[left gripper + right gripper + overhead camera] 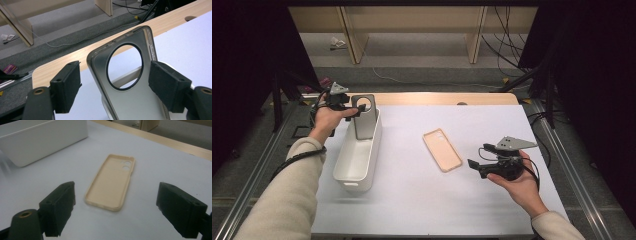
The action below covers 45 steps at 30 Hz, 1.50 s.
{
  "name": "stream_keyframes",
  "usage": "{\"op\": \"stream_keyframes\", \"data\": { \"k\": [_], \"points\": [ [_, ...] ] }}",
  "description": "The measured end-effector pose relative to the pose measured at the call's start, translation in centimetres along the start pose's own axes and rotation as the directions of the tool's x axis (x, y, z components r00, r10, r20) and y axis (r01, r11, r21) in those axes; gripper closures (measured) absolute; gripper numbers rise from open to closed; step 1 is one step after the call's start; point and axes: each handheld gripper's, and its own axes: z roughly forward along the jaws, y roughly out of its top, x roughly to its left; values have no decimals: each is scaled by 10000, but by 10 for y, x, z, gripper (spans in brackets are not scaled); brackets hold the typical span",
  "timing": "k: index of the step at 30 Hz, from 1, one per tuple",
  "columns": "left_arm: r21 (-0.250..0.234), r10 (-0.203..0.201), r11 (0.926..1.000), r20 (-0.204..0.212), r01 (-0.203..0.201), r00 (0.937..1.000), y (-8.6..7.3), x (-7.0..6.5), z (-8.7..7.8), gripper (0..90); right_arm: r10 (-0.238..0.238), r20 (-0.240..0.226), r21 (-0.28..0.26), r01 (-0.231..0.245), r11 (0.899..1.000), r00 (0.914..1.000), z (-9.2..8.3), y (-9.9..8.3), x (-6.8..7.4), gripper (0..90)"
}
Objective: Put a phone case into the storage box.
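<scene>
Left gripper (353, 109) sits at the far left corner of the bench, its jaws parted around a grey phone case (364, 116) that stands upright in the far end of a white bin (358, 150). In the left gripper view the grey phone case (130, 82) rises between the two black pads (67, 86); a clear gap shows beside the left pad, while the right pad lies just against the case's edge, so the jaws look slack rather than clamped, and I cannot tell whether that pad presses on it. The case's big round camera cut-out faces the lens. The white bin runs lengthwise along the left side of the bench's white mat (412, 195).

Right gripper (477, 159) rests in the person's right hand (518, 182) near the right edge, jaws wide apart and holding nothing. A tan phone case (442, 149) lies flat, hollow side up, near the middle of the bench, just beyond those jaws; in the right gripper view the tan phone case (112, 181) lies between and ahead of the pads, untouched.
</scene>
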Motion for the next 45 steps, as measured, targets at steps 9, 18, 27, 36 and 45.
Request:
{"op": "stream_keyframes", "data": {
  "k": [9, 18, 27, 36, 45],
  "points": [
    [-421, -285, 9987, 183, 292, 9994, 2, -1, -15, 185, 16, 0, 19, -16, 10000, 10000, 1, 0, 0, 164],
    [-746, -339, 9965, 495, 375, 9982, -3, -12, -40, 160, 33, 10, 28, -33, 10000, 10000, 1, 0, -1, 164],
    [-1108, 25, 9938, 1212, 111, 9926, -18, -42, -75, 153, 78, 21, 79, -78, 9999, 10000, 3, 0, -1, 164],
    [-1244, 277, 9922, 2066, -19, 9780, -34, -87, -104, 71, 159, 17, 119, -159, 9998, 9999, 4, 0, -2, 164],
    [-1055, 910, 9925, 2940, -623, 9515, -53, -135, -120, 60, 138, -48, 162, -137, 9998, 9999, 6, 2, -1, 164]
  ]
}}
